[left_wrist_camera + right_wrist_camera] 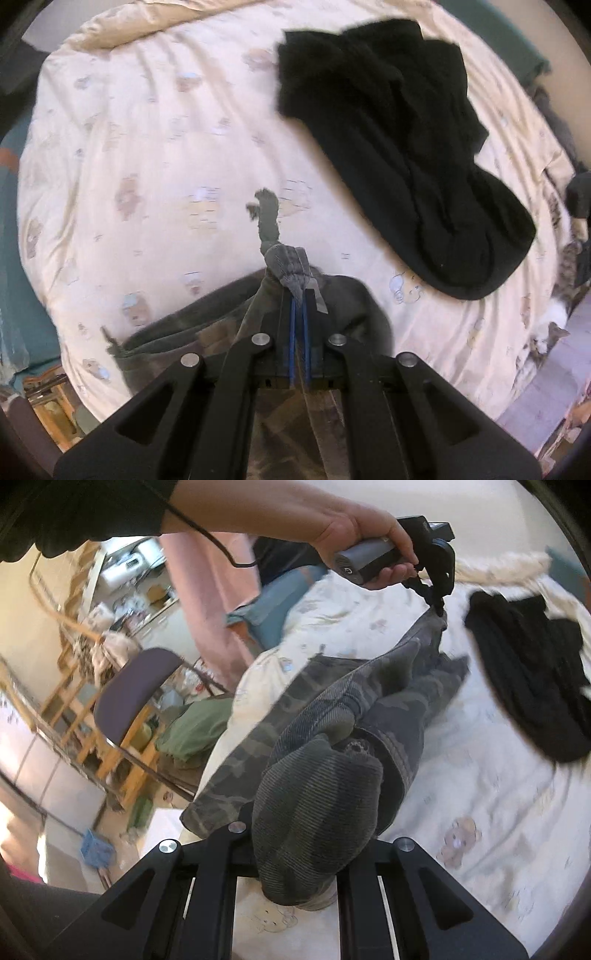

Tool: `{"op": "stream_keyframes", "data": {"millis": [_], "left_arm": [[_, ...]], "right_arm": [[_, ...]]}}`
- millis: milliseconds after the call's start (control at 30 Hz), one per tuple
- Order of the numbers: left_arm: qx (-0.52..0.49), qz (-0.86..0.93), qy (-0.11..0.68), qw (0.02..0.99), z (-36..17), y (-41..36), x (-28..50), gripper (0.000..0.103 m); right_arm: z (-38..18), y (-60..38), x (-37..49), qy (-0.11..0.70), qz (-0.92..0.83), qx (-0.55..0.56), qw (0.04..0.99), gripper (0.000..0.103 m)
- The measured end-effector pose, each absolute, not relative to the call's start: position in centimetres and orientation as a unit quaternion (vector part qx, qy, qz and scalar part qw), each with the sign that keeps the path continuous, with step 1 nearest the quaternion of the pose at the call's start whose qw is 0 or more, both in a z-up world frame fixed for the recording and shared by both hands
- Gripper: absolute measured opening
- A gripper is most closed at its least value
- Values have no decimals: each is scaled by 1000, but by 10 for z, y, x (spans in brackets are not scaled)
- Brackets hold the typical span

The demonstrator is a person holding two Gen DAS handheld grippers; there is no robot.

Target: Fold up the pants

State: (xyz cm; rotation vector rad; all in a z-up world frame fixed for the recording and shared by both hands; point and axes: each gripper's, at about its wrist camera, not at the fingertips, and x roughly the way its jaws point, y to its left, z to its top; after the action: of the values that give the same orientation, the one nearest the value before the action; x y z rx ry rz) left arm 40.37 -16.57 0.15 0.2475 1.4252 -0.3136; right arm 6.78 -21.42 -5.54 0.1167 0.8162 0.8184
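Bedspread | black garment beside camo pants; chair nearby

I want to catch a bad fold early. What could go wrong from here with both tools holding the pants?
1. The left tool pinches only a thin bunch of the pants, so the fabric could slip out.
2. The right tool is shut on a thick wad, so the pants may come down bunched, not flat.
3. The black garment lies close on the bedspread; the pants could land on it.
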Motion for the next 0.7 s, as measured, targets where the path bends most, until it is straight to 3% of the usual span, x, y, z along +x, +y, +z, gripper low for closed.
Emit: {"op": "stream_keyframes", "data": {"millis": [267, 500, 533, 567, 600, 633, 700], "left_arm": [[43, -138, 646, 749, 15, -76, 402, 1], [52, -174, 678, 712, -20, -141, 397, 4], [67, -178, 681, 707, -26, -156, 394, 14], [81, -180, 684, 702, -33, -172, 392, 34], [87, -178, 689, 697, -41, -185, 390, 47], [90, -173, 703, 683, -55, -201, 389, 72], [101, -162, 720, 667, -78, -226, 389, 77]], "right_arm": [[-42, -148, 70, 403, 403, 32, 821, 12], [-50, -151, 71, 410, 392, 21, 823, 12], [-52, -154, 71, 410, 393, 21, 823, 12], [-53, -156, 71, 409, 395, 20, 822, 12], [-54, -157, 70, 408, 397, 20, 822, 12], [-54, -159, 69, 406, 399, 19, 822, 12], [-56, -164, 69, 403, 402, 23, 822, 12]]}}
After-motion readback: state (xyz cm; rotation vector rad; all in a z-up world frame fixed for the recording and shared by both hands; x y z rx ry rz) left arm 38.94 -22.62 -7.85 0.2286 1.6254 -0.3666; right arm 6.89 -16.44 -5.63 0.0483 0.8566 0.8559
